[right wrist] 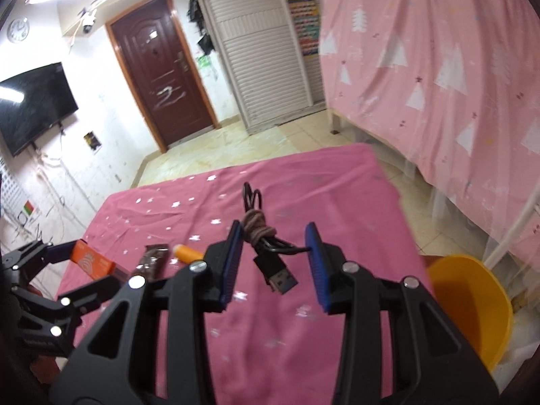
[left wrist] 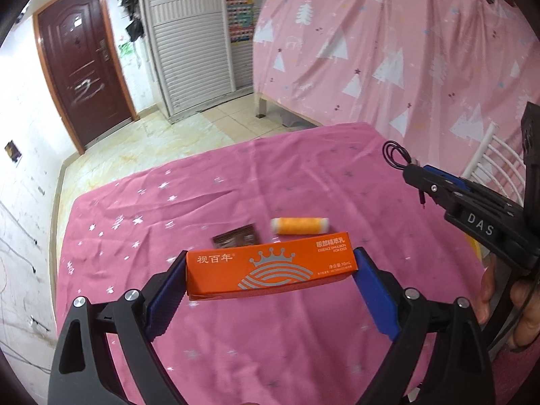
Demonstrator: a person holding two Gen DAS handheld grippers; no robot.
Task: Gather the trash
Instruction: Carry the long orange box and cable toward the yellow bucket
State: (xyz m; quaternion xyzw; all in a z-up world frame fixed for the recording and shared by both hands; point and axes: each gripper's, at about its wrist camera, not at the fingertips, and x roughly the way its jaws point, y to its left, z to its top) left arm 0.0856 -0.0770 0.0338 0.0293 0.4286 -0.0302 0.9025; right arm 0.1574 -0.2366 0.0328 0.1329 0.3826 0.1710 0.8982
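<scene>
An orange cardboard eye-cream box (left wrist: 270,271), long and rectangular with a grey crown emblem, is clamped end to end between the ribbed blue pads of the left gripper (left wrist: 270,270) and held above the table. In the right gripper (right wrist: 274,260) a bundled black USB cable (right wrist: 266,243), tied with a brownish wrap and ending in a metal plug, is seen between the blue pads; the jaws stand apart around it, the bundle lying against the left pad and a thin strand reaching the right one, so whether it is truly pinched cannot be told. Just beyond the held box, a cylindrical spool of orange thread (left wrist: 299,225) with white ends and a dark glossy wrapper (left wrist: 236,235) are lying side by side on the wrinkled pink tablecloth (left wrist: 209,182) printed with pale stars. A yellow plastic basin (right wrist: 472,307) is seen off the table's right edge, near a pink tree-patterned curtain (right wrist: 438,67).
</scene>
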